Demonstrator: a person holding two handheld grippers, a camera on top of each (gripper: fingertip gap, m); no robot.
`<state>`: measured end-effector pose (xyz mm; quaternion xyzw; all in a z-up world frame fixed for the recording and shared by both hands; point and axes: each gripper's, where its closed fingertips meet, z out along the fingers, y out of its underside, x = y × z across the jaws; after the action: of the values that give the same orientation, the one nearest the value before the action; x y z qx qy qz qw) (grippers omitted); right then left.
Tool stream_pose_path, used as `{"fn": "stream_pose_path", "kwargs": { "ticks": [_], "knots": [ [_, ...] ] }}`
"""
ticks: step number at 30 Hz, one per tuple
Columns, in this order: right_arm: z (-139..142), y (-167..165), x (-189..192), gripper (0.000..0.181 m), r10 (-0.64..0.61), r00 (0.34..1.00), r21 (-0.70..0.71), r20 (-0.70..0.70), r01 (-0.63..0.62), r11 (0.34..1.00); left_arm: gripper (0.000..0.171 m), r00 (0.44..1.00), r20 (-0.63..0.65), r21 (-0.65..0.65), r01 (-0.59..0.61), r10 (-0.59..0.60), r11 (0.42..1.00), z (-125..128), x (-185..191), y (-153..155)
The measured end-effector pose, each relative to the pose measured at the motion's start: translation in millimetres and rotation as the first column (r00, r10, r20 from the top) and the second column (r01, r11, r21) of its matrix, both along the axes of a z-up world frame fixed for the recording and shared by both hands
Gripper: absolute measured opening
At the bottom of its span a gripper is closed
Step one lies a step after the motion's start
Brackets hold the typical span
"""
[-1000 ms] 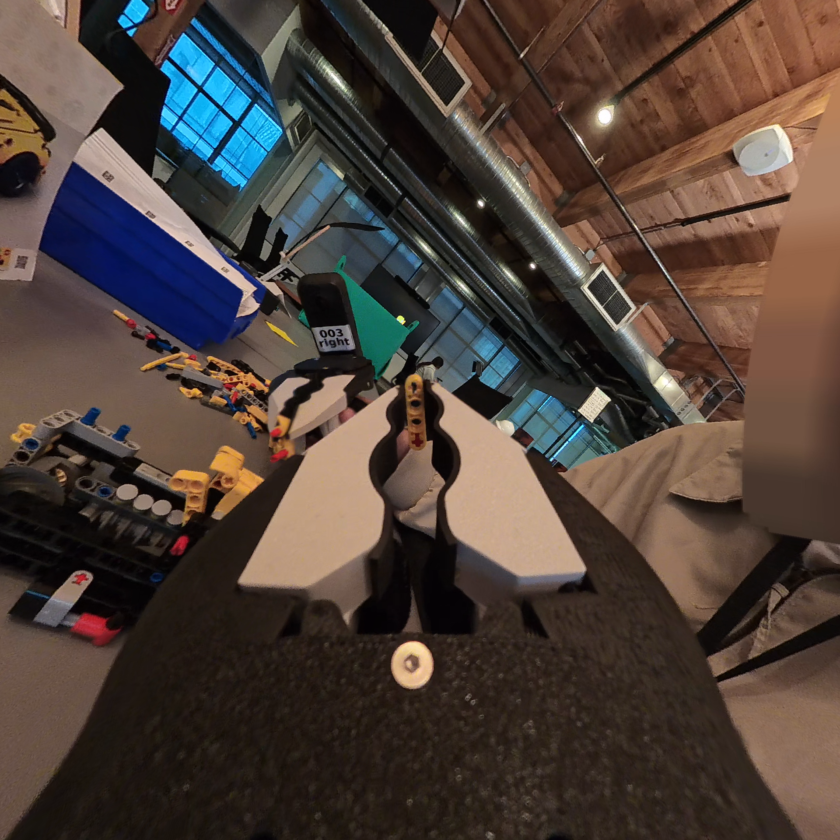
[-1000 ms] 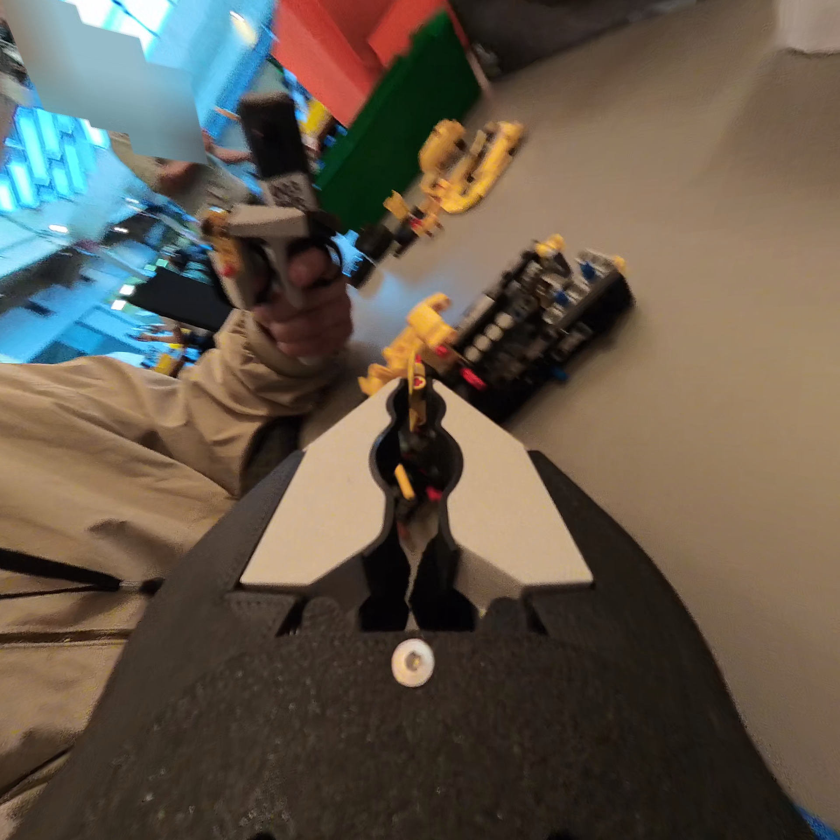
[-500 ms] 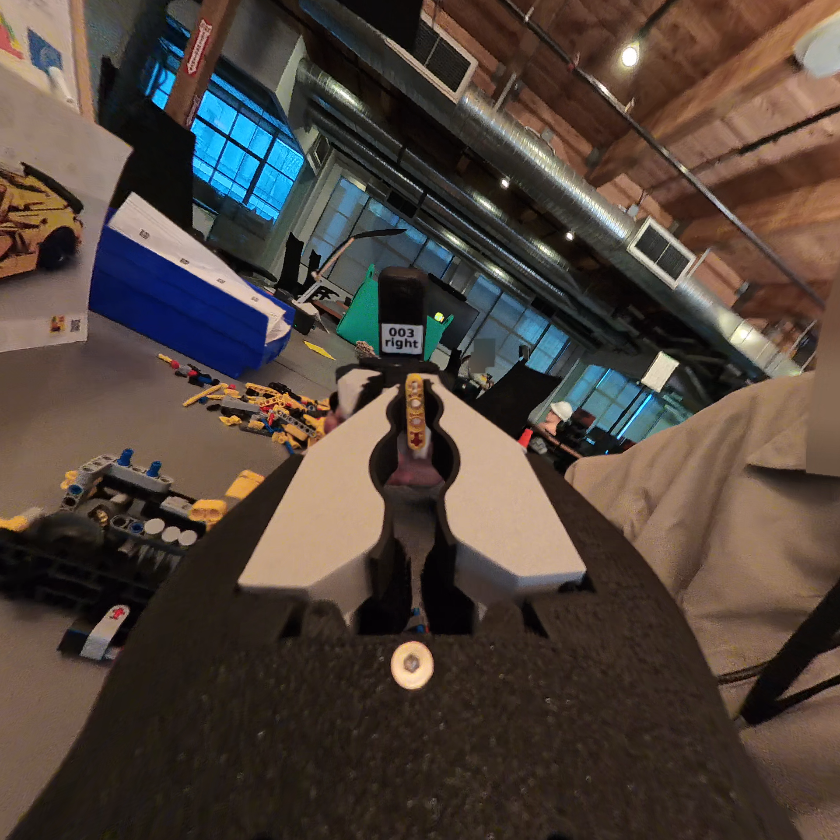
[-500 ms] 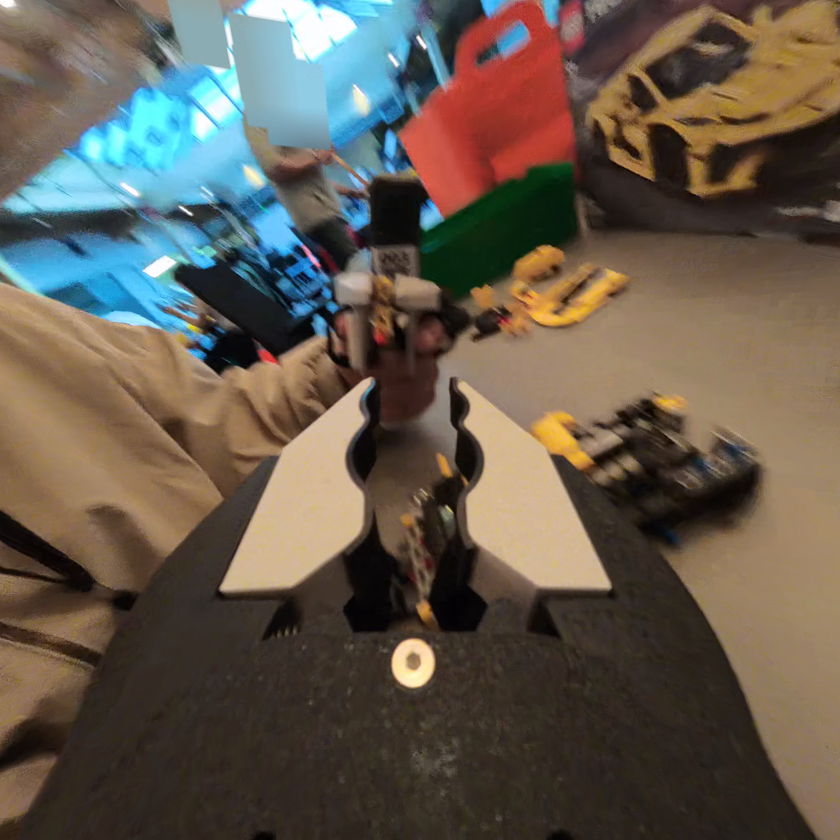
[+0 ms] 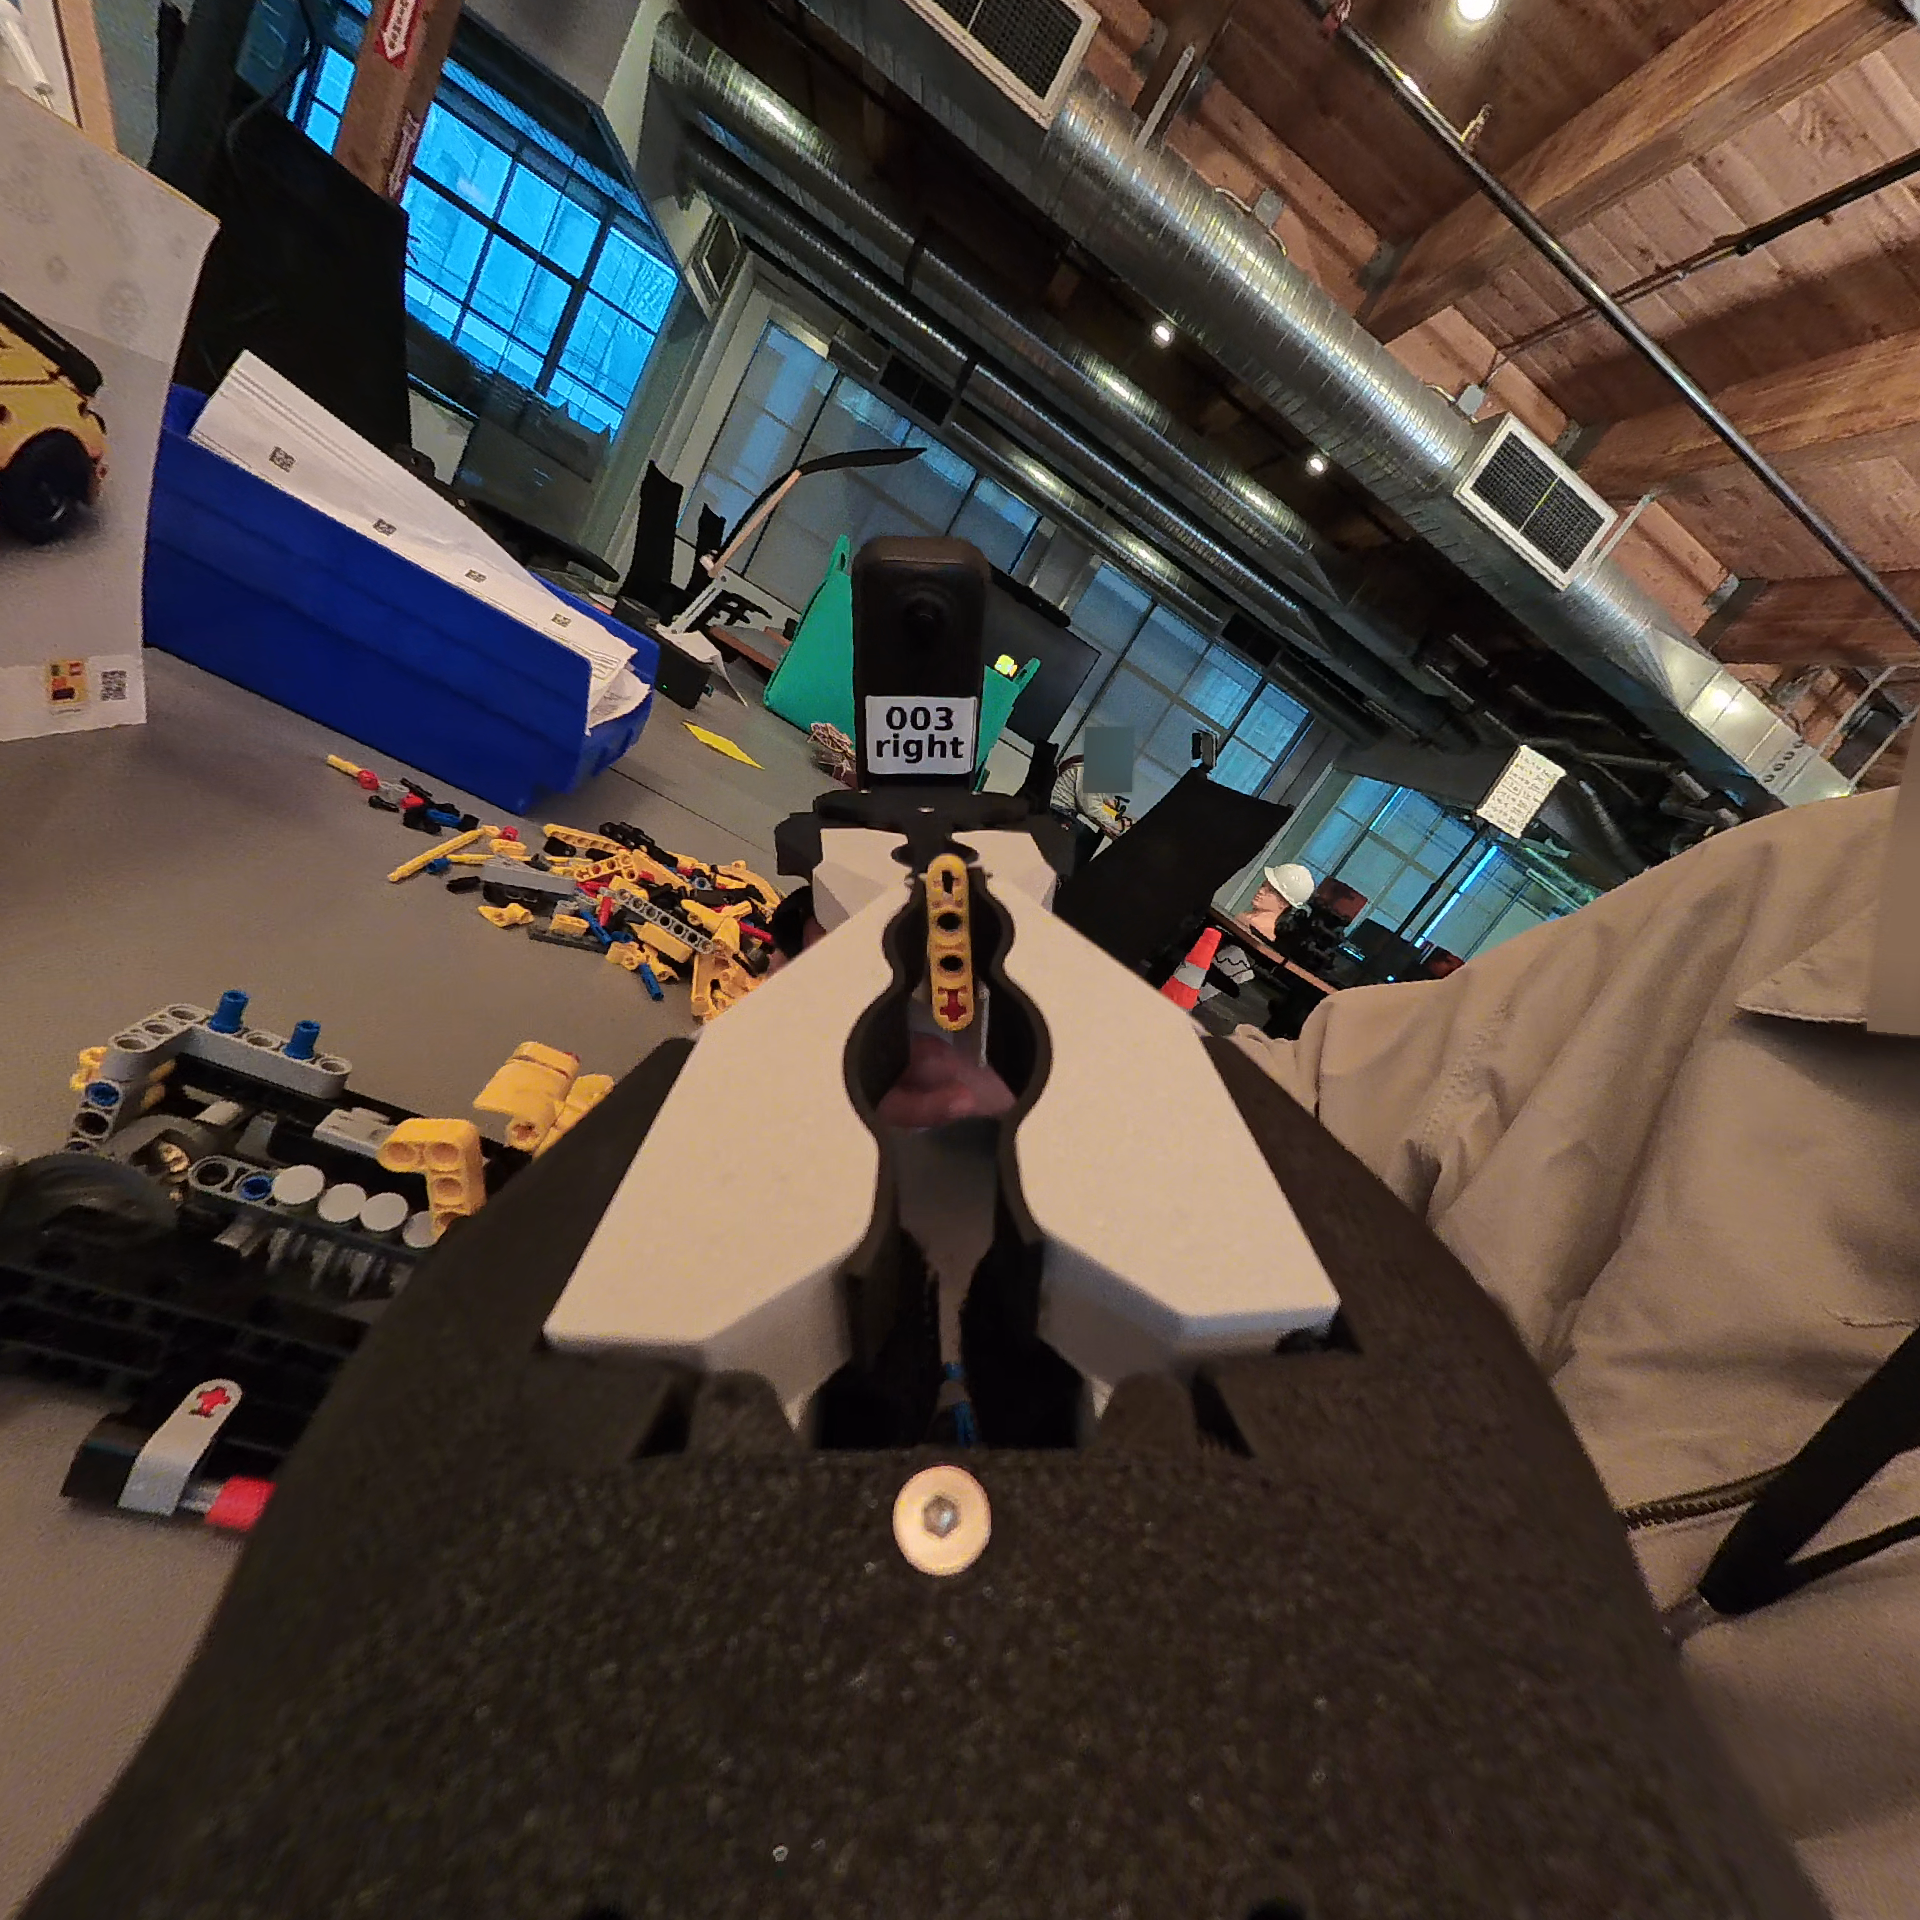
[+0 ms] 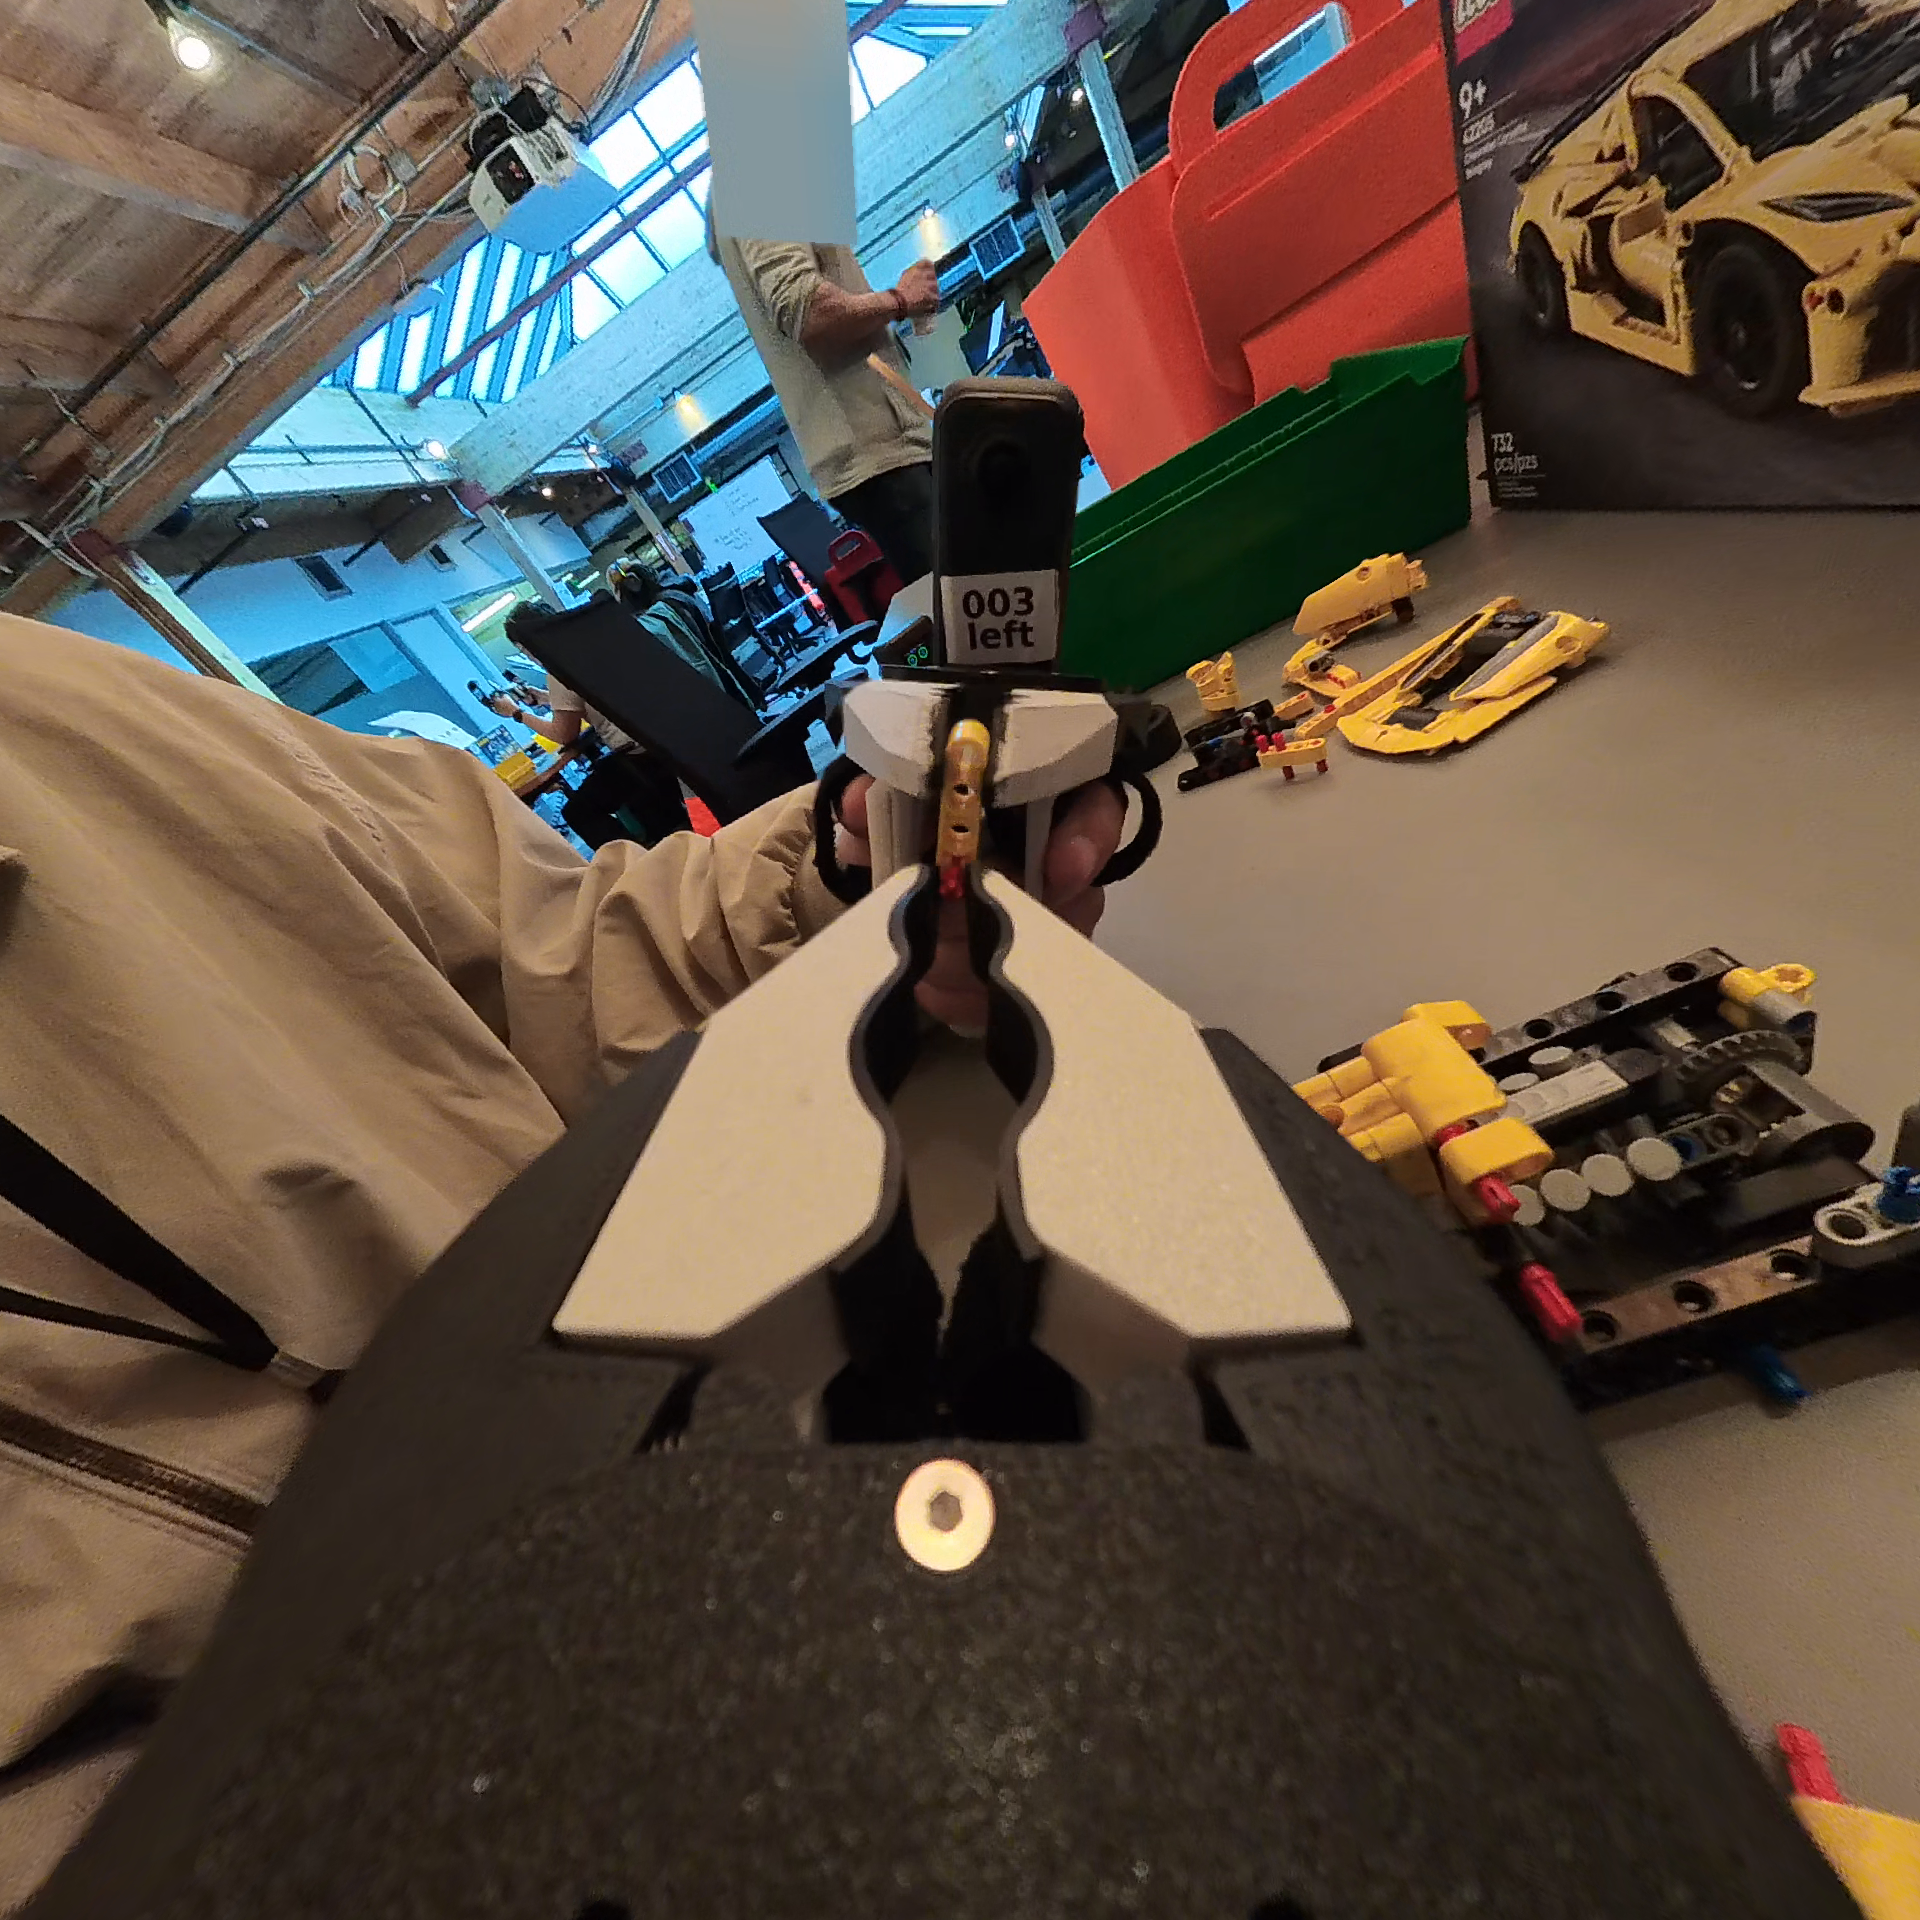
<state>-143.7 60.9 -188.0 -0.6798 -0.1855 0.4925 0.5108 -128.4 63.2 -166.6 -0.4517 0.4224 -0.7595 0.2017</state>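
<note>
My left gripper [image 5: 948, 914] is shut on a short yellow beam with holes [image 5: 948, 940] and holds it upright in the air above the grey table [image 5: 208, 862]. A red pin [image 5: 948, 1006] sits in the beam's lowest hole. My right gripper [image 6: 951, 891] faces the left one tip to tip. Its jaws are closed to a narrow gap around that red pin [image 6: 951, 883], just under the yellow beam [image 6: 961, 790]. The right gripper also shows in the left wrist view [image 5: 1023, 883], behind the beam. A person's hand and beige sleeve [image 6: 623, 914] hold the left gripper.
A partly built black and yellow model [image 5: 260, 1174] lies on the table, also in the right wrist view [image 6: 1621, 1122]. There are loose pieces [image 5: 623, 904], a blue bin [image 5: 364, 623], a green bin [image 6: 1278, 520], yellow body panels [image 6: 1455, 665] and a car-picture box [image 6: 1704, 239]. A person [image 6: 831, 343] stands behind. My left and right fingertips are right by each other.
The right gripper swung round to face the left one, opened half a second ago, then closed at the red pin. The left gripper kept its hold on the yellow beam.
</note>
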Motion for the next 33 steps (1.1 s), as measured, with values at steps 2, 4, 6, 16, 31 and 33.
{"fn": "stream_pose_path", "kwargs": {
  "ticks": [2,4,6,16,31,33],
  "knots": [
    [0,0,-1,0.008,-0.013,1.000,0.025,0.019,0.012,1.000,0.007,1.000,0.008,-0.001,-0.015,0.015,1.000,1,0,1],
    [0,0,-1,0.003,-0.011,1.000,0.006,0.018,0.010,1.000,0.007,1.000,0.005,-0.004,-0.001,0.001,1.000,2,0,0],
    [1,0,0,0.003,-0.024,0.999,0.024,0.041,0.023,0.999,0.007,1.000,0.005,-0.007,0.001,-0.001,1.000,2,0,0],
    [-1,-5,4,0.002,-0.014,0.999,-0.008,0.040,0.014,1.000,0.007,0.997,-0.064,0.110,0.046,-0.039,0.993,-11,-3,-8],
    [23,-11,91,0.002,-0.186,0.979,0.050,-0.086,0.191,0.980,0.007,0.994,-0.051,0.324,-0.073,0.095,0.943,-16,-20,24],
    [20,-7,64,0.001,-0.137,0.990,0.067,-0.024,0.138,0.988,0.007,0.995,-0.086,0.307,-0.028,0.057,0.951,-23,-14,15]
  ]
}}
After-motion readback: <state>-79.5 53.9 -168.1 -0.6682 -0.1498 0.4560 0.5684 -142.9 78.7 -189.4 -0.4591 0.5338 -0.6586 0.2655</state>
